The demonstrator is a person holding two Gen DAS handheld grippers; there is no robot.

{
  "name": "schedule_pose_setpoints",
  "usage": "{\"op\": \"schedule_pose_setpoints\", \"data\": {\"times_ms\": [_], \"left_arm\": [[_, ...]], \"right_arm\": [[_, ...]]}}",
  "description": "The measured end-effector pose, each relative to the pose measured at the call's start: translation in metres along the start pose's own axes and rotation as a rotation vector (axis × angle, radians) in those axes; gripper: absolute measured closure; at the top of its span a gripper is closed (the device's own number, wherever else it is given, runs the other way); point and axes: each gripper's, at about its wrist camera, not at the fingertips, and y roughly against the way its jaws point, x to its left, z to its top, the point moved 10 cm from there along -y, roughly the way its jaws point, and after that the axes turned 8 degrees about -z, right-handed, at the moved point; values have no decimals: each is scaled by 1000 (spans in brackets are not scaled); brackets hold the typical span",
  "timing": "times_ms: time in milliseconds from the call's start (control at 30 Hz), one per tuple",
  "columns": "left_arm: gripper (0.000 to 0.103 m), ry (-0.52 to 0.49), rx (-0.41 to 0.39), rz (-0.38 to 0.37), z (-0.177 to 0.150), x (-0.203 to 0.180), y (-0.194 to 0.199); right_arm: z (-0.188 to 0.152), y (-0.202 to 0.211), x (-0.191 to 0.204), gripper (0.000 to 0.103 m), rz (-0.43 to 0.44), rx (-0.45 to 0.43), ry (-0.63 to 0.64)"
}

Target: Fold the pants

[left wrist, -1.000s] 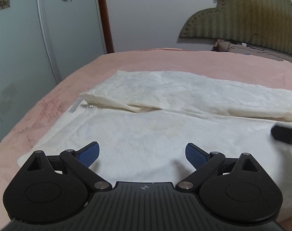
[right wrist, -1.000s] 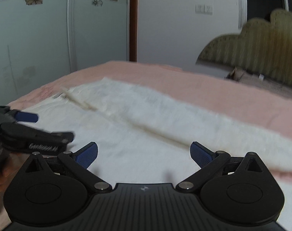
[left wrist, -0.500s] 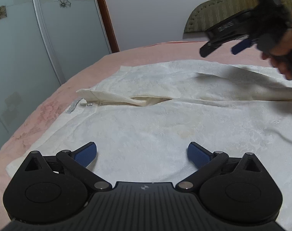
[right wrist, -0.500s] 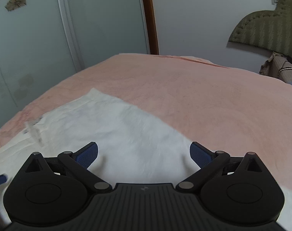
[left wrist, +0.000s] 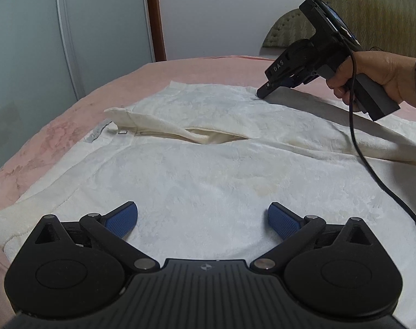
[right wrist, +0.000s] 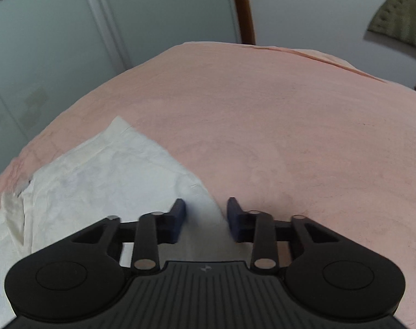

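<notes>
White pants (left wrist: 208, 170) lie spread flat on a pink bed (left wrist: 202, 68), waist end to the left, legs running off to the right. A small label (left wrist: 97, 134) shows at the waistband's left edge, and a cream fold crosses the middle of the cloth.

The left tool (left wrist: 203, 219) hovers over the near part of the pants, its blue pads (left wrist: 120, 220) set wide apart with nothing between them. The cloth fills the gap ahead of it and runs to both sides.

In the left view the right tool (left wrist: 265, 91) sits at the far edge of the pants, tip down on the fabric, held in a hand (left wrist: 377, 79), with a black cable (left wrist: 355, 126) trailing down across the cloth. In its own view the right tool (right wrist: 206, 216) has its pads (right wrist: 177, 219) drawn in to a narrow gap but not meeting. The slanted far edge of the pants (right wrist: 103, 181) passes between them, white cloth to the left and bare bed (right wrist: 290, 126) to the right. Whether the pads pinch that edge cannot be told.

A padded headboard (left wrist: 377, 19) stands at far right, wardrobe doors (left wrist: 71, 35) at the left.
</notes>
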Motion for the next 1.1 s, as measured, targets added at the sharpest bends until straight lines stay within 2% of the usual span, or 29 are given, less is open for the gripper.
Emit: {"op": "schedule_pose_setpoints", "data": {"times_ms": [33, 100, 200, 267, 367, 433, 500, 567, 700, 767, 867, 900, 967, 1000, 1033, 1100], "left_arm": [[0, 4, -1, -3, 0, 0, 0], [1, 22, -5, -21, 2, 3, 2], [2, 107, -17, -62, 6, 17, 7], [3, 179, -20, -83, 13, 30, 11], [2, 322, -57, -143, 37, 56, 15], [1, 455, -93, -217, 57, 73, 15], [1, 577, -96, -308, 76, 83, 7], [1, 637, -87, -367, 95, 85, -9], [1, 715, -70, -373, 129, 88, -51], [1, 748, -37, -371, 142, 91, -72], [1, 763, 9, -345, 148, 94, -85], [1, 750, 7, -348, 148, 92, -85], [1, 722, 13, -333, 141, 91, -85], [1, 710, 23, -321, 136, 89, -86], [1, 699, 36, -314, 131, 87, -88], [1, 682, 54, -316, 122, 85, -88]], "right_arm": [[-1, 2, 5, 81, -13, -9, 41], [-4, 11, 15, 87, -57, -43, 102], [-7, 37, 42, 90, -143, -139, 267], [-13, 58, 63, 91, -170, -196, 370], [-33, 94, 100, 91, -190, -269, 524], [-55, 114, 124, 95, -183, -289, 612], [-77, 123, 142, 97, -169, -292, 675], [-98, 126, 154, 97, -140, -277, 696], [-113, 119, 154, 97, -137, -258, 685], [-110, 121, 154, 97, -132, -278, 671], [-96, 135, 139, 95, -196, -337, 631], [-85, 139, 126, 87, -218, -358, 598], [-61, 135, 95, 51, -222, -341, 516], [-48, 129, 79, 14, -207, -321, 467], [-38, 122, 64, 9, -179, -305, 416], [-19, 101, 37, 9, -117, -243, 281]]}}
